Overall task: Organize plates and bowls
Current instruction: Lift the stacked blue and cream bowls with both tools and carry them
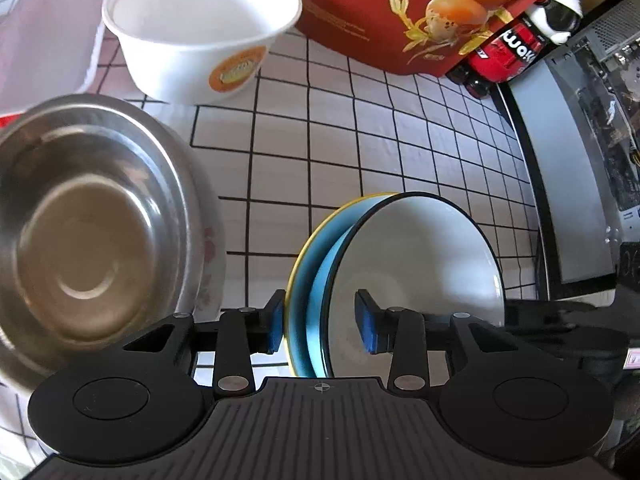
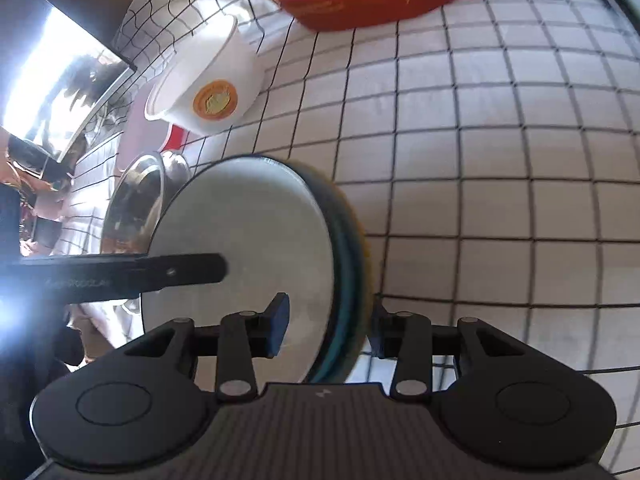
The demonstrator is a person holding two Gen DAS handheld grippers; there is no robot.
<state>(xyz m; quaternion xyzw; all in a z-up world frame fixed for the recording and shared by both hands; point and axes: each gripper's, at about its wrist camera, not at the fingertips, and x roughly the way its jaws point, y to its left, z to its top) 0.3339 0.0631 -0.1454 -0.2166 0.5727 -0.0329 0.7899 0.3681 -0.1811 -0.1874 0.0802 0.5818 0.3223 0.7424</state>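
Both tongs (image 1: 323, 322) (image 2: 328, 330) straddle the nested bowls (image 1: 420, 264), unpinched; only left view shows steel bowl's (image 1: 92, 232) inside.

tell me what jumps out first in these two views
The stacked dishes stand out: a white bowl with a dark rim nested in a blue, yellow-edged bowl, straddled by both tongs. A shiny steel bowl sits left of them, and a red printed box lies behind on the black-gridded white tablecloth.

Red box (image 1: 384, 12) on checked cloth (image 1: 400, 152)
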